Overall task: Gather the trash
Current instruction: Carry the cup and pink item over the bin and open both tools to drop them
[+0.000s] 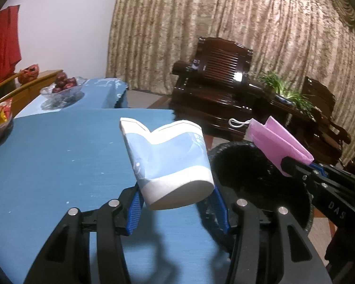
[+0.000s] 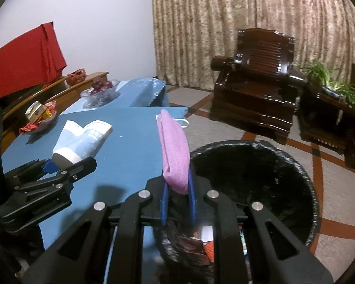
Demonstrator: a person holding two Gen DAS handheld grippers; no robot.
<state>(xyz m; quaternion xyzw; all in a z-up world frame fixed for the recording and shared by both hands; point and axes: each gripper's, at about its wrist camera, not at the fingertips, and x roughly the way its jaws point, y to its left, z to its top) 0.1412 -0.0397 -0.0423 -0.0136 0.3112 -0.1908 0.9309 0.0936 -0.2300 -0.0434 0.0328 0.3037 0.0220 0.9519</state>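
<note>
My left gripper (image 1: pixel 177 203) is shut on a crushed blue-and-white paper cup (image 1: pixel 168 161) and holds it above the blue table's right edge. The cup also shows in the right wrist view (image 2: pixel 82 139). My right gripper (image 2: pixel 177 189) is shut on a folded pink face mask (image 2: pixel 174 149) with a white ear loop, held over the near rim of a black-lined trash bin (image 2: pixel 284 165). In the left wrist view the mask (image 1: pixel 279 142) hangs over the bin (image 1: pixel 260 184). Some wrappers lie in the bin's bottom.
The blue table (image 1: pixel 59 165) carries a glass bowl of red fruit (image 1: pixel 64 87) and a dish of snacks (image 2: pixel 39 118) at the far left. A dark wooden armchair (image 2: pixel 255 94) and a side table with a plant (image 2: pixel 331 90) stand beyond the bin.
</note>
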